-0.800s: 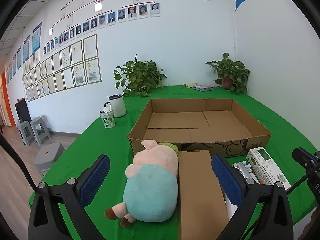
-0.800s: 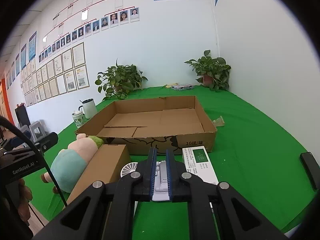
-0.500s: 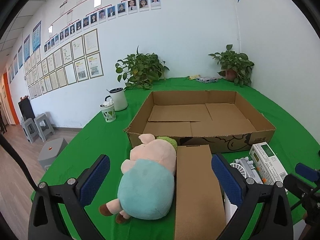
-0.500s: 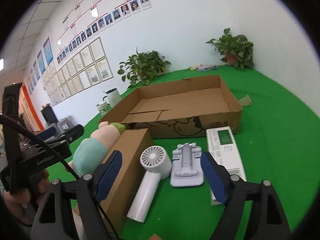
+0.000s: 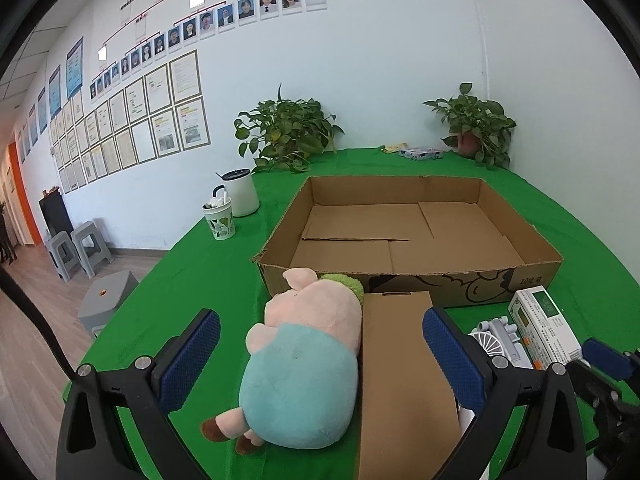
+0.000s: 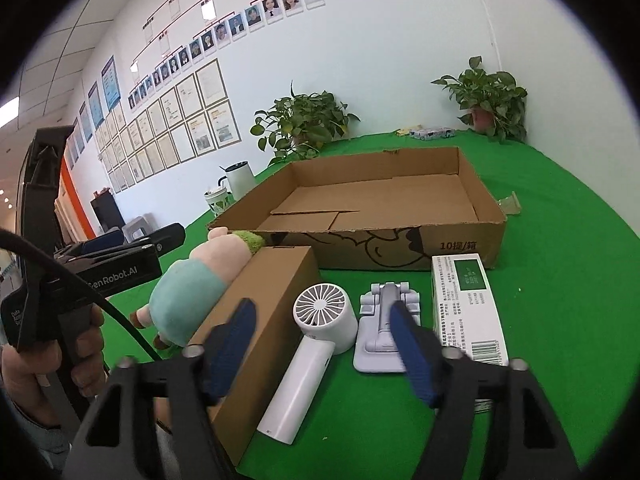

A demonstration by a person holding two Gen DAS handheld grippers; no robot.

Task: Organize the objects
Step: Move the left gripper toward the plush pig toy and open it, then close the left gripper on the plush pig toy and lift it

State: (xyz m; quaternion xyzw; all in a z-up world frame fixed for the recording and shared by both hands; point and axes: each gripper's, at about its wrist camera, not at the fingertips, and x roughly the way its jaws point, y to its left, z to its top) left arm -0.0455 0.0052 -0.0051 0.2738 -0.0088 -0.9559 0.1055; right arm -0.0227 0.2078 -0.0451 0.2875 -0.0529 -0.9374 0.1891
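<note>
5 loose items lie in a row on the green table (image 5: 208,280) just in front of the empty cardboard tray (image 5: 540,248), presumably staged there so each can be lifted over the low front wall: a plush pig (image 5: 304,368), a closed brown box (image 5: 400,368) touching its side, a white handheld fan (image 6: 316,332), a grey stand (image 6: 384,328) and a white and green carton (image 6: 466,304). The left gripper (image 5: 320,360) hangs with its jaws spread wide, straddling both the pig and the box and gripping neither. The right gripper (image 6: 324,344) is also released, its jaws partway apart around the fan's head without pressing it (a likely first pick, judging by that aim). Nothing sits in the tray yet.
</note>
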